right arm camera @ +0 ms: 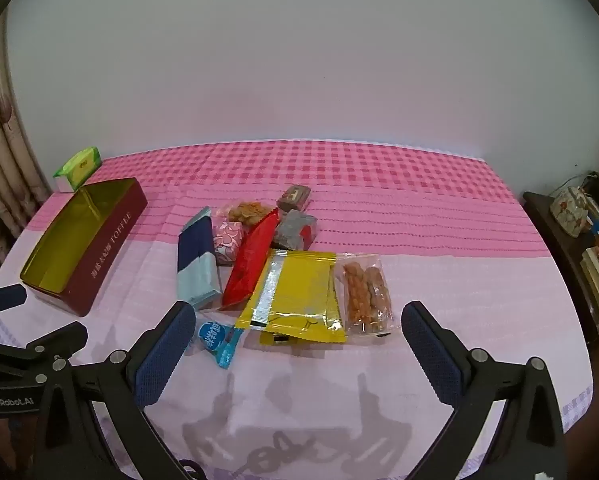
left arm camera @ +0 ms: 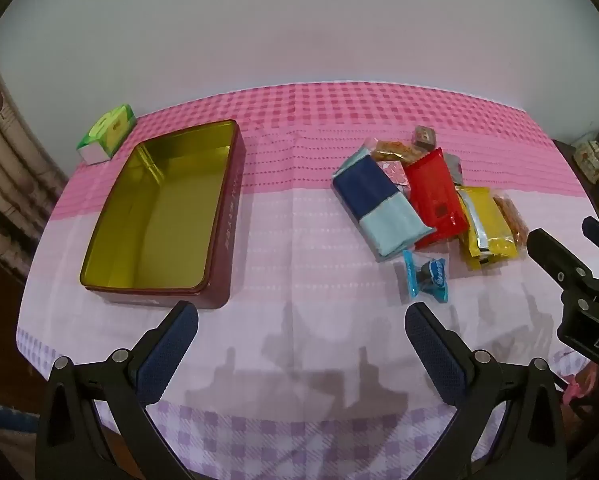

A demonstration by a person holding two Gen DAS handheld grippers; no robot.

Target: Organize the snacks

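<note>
In the left wrist view, the left tool (left arm camera: 301, 318) sits at the bottom of the frame with its two blue-padded fingers spread wide apart and nothing between them, over the pale lower part of the checked cloth on the counter (left arm camera: 299, 280). The open tin (left arm camera: 163, 216), dark red outside and gold inside, lies at middle left with nothing in it. A small green box (left arm camera: 106, 133) stands just beyond its far corner, at upper left. The pile of snacks (left arm camera: 423, 196) lies at middle right, well apart from the tin: a navy and light blue packet (left arm camera: 379, 204), a red packet (left arm camera: 435, 196) beside it, a yellow packet (left arm camera: 485, 220) further right, and a small blue-wrapped sweet (left arm camera: 425, 274) alone at the near edge of the pile. Part of the right tool (left arm camera: 567, 256) enters at the right edge.

In the right wrist view, the right tool (right arm camera: 299, 318) fills the bottom of the frame, fingers likewise held wide apart and gripping nothing. The snacks lie just past its tips at centre: the yellow packet (right arm camera: 299, 292), a clear bag of brown sticks (right arm camera: 365, 292) touching its right side, the red packet (right arm camera: 251, 260), the navy and light blue packet (right arm camera: 197, 260), and the blue-wrapped sweet (right arm camera: 217, 340) just beside the left finger. The tin (right arm camera: 83, 236), marked TOFFEE, is at middle left, with the green box (right arm camera: 79, 168) behind it.
</note>
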